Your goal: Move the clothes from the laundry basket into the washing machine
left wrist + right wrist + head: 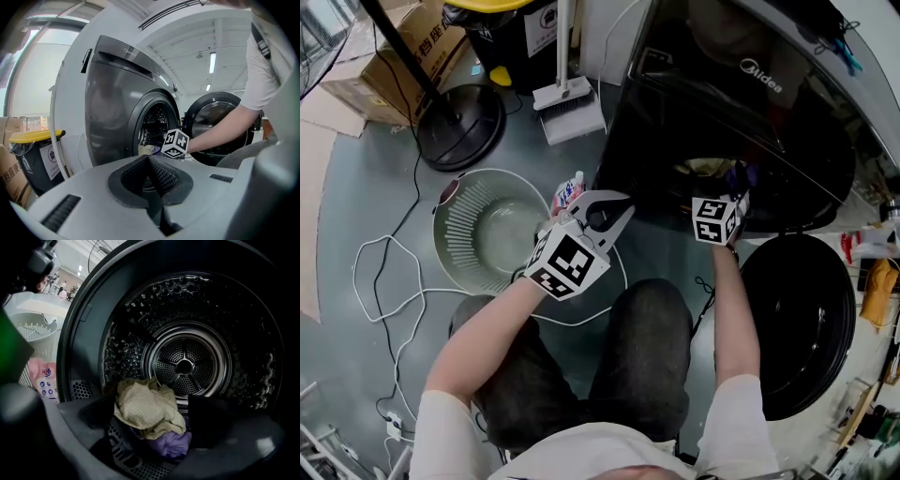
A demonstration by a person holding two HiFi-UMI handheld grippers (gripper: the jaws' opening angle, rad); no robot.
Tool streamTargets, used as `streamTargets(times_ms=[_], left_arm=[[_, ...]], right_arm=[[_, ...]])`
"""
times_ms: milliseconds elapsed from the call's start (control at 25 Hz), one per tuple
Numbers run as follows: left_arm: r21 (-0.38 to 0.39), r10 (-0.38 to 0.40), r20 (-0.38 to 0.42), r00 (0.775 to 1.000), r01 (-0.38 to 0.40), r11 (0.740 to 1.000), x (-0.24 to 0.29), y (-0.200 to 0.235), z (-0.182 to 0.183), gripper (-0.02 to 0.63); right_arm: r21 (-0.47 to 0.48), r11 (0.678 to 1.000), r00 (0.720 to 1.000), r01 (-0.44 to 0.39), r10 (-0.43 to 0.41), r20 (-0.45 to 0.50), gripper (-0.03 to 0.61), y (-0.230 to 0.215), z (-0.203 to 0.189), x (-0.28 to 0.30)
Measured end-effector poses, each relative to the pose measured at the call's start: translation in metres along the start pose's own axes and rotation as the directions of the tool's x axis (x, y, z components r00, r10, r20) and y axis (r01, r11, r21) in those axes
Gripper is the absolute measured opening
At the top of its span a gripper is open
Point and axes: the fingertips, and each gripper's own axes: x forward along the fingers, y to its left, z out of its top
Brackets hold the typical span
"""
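Note:
The dark washing machine [750, 112] stands with its round door [797, 319] swung open. In the right gripper view a cream dotted cloth [145, 408] lies on a purple cloth [173, 444] at the drum's mouth. My right gripper [152, 423] reaches into that mouth, its jaws open wide on either side of the pile and not pressing it. In the head view the right gripper [722, 202] shows mainly as its marker cube. My left gripper [614, 208] hovers between basket and washer, shut with nothing in it [149, 171]. The pale round laundry basket [473, 234] holds nothing.
A pink detergent bottle [569, 192] stands between the basket and the washer. A white cable [384, 281] loops over the grey floor. A fan base [464, 127], cardboard boxes [403, 47] and a dustpan [572, 108] sit behind. A yellow-lidded bin [35, 136] stands left of the machine.

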Motion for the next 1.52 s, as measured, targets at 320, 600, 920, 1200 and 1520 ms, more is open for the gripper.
streamTargets(times_ms=[320,600,920,1200,1520], left_arm=[[-0.011,0.017,0.013,1.0,-0.017,1.0,-0.007,0.015,-0.001,0.006],[-0.042,0.008,0.062,0.998,-0.005,0.999,-0.007,0.02,0.014,0.006],[-0.075,0.047,0.07,0.996,-0.042,0.996,-0.013,0.034,0.013,0.006],[-0.119,0.088,0.074,0.993,-0.079,0.99,-0.019,0.046,0.01,0.006],[-0.209,0.134,0.094,0.986,-0.112,0.971,-0.029,0.058,0.006,0.006]], right_arm=[[0.054,0.998,0.999,-0.033,0.034,-0.013,0.428,0.011,0.015,-0.026],[0.085,0.995,0.998,-0.052,0.049,0.035,0.282,0.016,0.044,-0.057],[0.104,0.982,0.976,-0.157,0.139,0.166,0.216,0.041,0.098,-0.098],[0.155,0.959,0.952,-0.238,0.198,0.236,0.13,0.063,0.111,-0.121],[0.143,0.927,0.893,-0.347,0.279,0.354,0.078,0.087,0.157,-0.14]])
